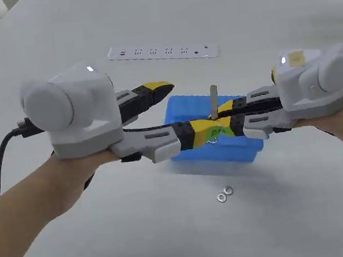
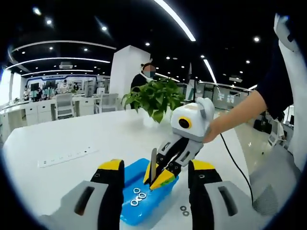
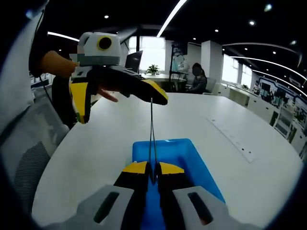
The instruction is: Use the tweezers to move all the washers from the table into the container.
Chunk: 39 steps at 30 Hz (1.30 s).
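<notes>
A blue container (image 1: 235, 146) sits mid-table, with several washers (image 2: 137, 196) lying inside it. Two washers (image 1: 225, 193) rest on the white table just in front of it, also seen as washers (image 2: 183, 210) in the left gripper view. My right gripper (image 1: 224, 120) is shut on grey tweezers (image 1: 214, 96), held over the container. In the right gripper view the tweezers (image 3: 152, 129) run forward from my right gripper (image 3: 152, 168) above the container (image 3: 177, 153). My left gripper (image 1: 189, 108) hangs open beside the container with nothing between its jaws. Whether the tweezers carry a washer is too small to tell.
A white power strip (image 1: 163, 51) lies at the far side of the table (image 1: 139, 230). A potted plant (image 2: 156, 98) stands on the table's far end in the left gripper view. A person stands behind it. Bare tabletop surrounds the container.
</notes>
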Motion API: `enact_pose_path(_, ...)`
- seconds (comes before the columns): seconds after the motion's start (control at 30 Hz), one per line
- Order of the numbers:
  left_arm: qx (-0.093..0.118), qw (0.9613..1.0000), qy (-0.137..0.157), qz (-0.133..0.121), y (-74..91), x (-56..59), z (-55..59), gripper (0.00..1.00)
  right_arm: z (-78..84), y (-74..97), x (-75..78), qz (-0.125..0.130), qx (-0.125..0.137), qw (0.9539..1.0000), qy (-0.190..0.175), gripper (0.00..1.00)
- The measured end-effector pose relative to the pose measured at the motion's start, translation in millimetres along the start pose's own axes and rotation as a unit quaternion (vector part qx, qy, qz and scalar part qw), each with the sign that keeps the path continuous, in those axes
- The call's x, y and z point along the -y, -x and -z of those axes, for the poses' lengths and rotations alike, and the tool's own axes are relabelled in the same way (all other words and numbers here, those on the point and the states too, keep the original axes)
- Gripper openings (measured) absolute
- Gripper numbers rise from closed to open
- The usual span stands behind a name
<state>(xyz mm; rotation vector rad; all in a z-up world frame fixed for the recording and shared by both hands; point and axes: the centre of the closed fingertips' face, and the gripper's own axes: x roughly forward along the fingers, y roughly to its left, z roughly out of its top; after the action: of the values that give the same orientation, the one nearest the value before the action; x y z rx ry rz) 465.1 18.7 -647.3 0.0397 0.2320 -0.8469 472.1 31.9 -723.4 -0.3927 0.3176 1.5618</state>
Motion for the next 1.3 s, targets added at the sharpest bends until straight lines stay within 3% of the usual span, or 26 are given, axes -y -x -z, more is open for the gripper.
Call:
enact_pose_path(0.1,-0.013,0.9993,-0.023,0.026,-11.1,5.3,0.3,0.51,-0.6,1.8,-3.5,-0.006,0.001,1.0000,0.002,0.08)
enact_pose_path(0.2,-0.018,0.9989,-0.026,0.034,-18.6,5.6,2.8,0.47,-1.0,3.2,-6.1,-0.012,0.004,0.9999,0.002,0.08)
enact_pose_path(0.3,-0.030,0.9969,-0.049,0.055,-21.6,9.4,7.2,0.36,-0.3,3.6,-9.4,-0.020,0.003,0.9998,0.004,0.08)
enact_pose_path(0.33,-0.034,0.9960,-0.057,0.060,-21.3,10.2,8.0,0.27,-0.2,3.7,-10.3,-0.022,0.003,0.9998,0.004,0.08)
enact_pose_path(0.37,-0.029,0.9934,-0.096,0.056,-21.5,6.6,4.8,0.21,-0.4,4.0,-11.5,-0.025,0.003,0.9997,0.004,0.08)
enact_pose_path(0.4,-0.025,0.9932,-0.100,0.054,-21.9,4.7,2.5,0.18,-0.8,4.3,-12.2,-0.027,0.005,0.9996,0.003,0.08)
enact_pose_path(0.47,-0.020,0.9953,-0.067,0.068,-22.3,7.2,-1.5,0.18,-2.3,4.7,-13.6,-0.029,0.008,0.9995,0.002,0.08)
enact_pose_path(0.6,-0.030,0.9923,-0.076,0.093,-21.5,8.9,0.1,0.09,-3.8,5.2,-13.8,-0.031,0.012,0.9994,0.001,0.08)
enact_pose_path(0.63,-0.026,0.9924,-0.065,0.101,-21.0,10.6,-1.3,0.08,-4.5,5.3,-12.2,-0.028,0.014,0.9995,0.000,0.08)
enact_pose_path(0.67,-0.020,0.9932,-0.034,0.110,-20.8,14.4,-3.3,0.08,-4.8,5.8,-12.0,-0.029,0.014,0.9995,0.000,0.08)
enact_pose_path(0.9,-0.037,0.9884,-0.090,0.117,-21.0,19.5,0.0,0.05,-3.6,5.9,-14.1,-0.030,0.009,0.9995,0.007,0.09)
enact_pose_path(1.03,-0.035,0.9870,-0.110,0.111,-22.2,22.0,-1.7,0.05,-4.7,7.1,-14.3,-0.024,0.009,0.9997,0.005,0.10)
enact_pose_path(1.2,-0.033,0.9861,-0.125,0.104,-22.8,26.2,-6.2,0.05,-8.5,8.9,-14.8,-0.009,0.008,0.9999,-0.003,0.12)
enact_pose_path(1.3,-0.033,0.9860,-0.129,0.100,-21.4,23.0,-8.6,0.05,-13.6,9.7,-12.6,0.010,0.016,0.9997,-0.016,0.13)
